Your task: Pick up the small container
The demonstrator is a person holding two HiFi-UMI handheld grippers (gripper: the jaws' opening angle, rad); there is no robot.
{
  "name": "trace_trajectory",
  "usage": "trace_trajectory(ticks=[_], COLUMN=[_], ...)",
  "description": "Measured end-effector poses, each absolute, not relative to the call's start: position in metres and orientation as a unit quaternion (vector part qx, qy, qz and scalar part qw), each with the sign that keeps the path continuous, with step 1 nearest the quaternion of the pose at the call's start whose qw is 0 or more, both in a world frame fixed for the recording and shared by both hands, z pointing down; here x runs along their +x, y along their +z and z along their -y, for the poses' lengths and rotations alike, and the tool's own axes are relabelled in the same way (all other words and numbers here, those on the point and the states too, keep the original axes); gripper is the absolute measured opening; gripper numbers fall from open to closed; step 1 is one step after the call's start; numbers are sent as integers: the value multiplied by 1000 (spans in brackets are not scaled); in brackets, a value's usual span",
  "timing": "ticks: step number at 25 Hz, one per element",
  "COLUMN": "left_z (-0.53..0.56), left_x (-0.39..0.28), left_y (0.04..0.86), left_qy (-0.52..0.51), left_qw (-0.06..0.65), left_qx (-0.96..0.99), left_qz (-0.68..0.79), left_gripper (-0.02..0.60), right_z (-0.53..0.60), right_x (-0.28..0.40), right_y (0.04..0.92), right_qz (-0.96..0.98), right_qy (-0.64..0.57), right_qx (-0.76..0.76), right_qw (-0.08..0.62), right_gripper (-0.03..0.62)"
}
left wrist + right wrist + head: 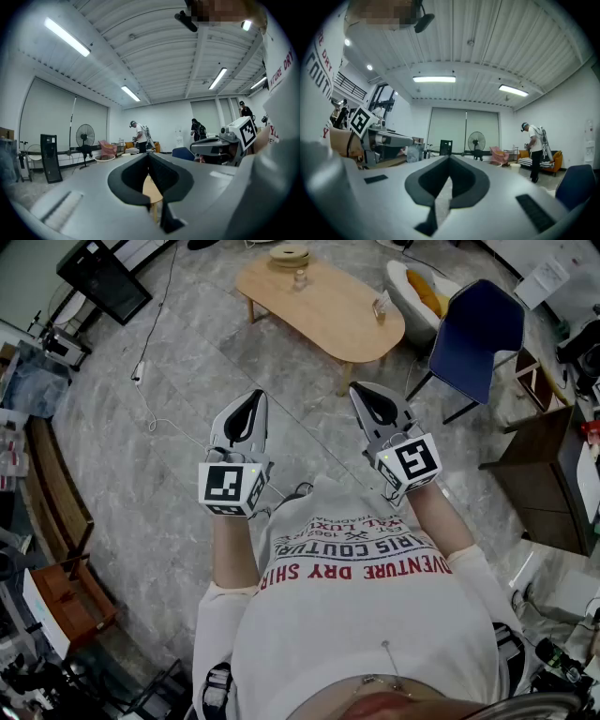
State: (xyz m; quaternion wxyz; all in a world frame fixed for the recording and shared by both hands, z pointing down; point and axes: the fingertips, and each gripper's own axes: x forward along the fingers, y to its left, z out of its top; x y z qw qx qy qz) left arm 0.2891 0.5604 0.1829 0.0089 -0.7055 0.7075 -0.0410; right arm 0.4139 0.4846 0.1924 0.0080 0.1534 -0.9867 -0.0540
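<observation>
Both grippers are clenched with nothing between their jaws. The left gripper [249,401] and the right gripper [364,392] are side by side in front of the person's chest, above the grey floor [169,474]. Far beyond them stands a wooden table [328,315]. The small container [300,279] sits near its far edge, just beside a round spool [289,254]. Right of the table is a blue chair [478,329].

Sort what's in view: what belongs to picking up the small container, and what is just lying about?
Job in hand: small container on the wooden table; left tool and right tool, both shut and empty.
Lying about: blue chair; white chair; black monitor; dark cabinet.
</observation>
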Motion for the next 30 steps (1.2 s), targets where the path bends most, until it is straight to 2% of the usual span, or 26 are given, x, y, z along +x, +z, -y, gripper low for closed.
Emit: trace_trajectory(ticks=[18,19,21,22,25,30], left_z=[-542,-540,-538,-537,-538,-523], left_x=[294,295,294,291,275,234], left_y=[187,187,190,193,201,210], left_qy=[-23,-18,-15,-18,-24,-15], left_qw=[3,2,-5,-9,-16,-29], left_qx=[-712,-713,-711,-709,-701,-702], left_qz=[-702,-701,-703,-705,-713,-712], left_gripper=[11,45,200,249,272,272], right_z=[-465,-463,-461,-459,-460,-447], right_x=[415,416,416,414,402,364], right_y=[203,205,209,210,216,226], right_qz=[988,988,988,988,988,988], right_qy=[-21,-18,-10,-6,1,-5], right_qx=[150,151,152,152,152,150], right_qw=[-2,0,5,6,11,23], right_gripper=[6,6,6,6,6,6])
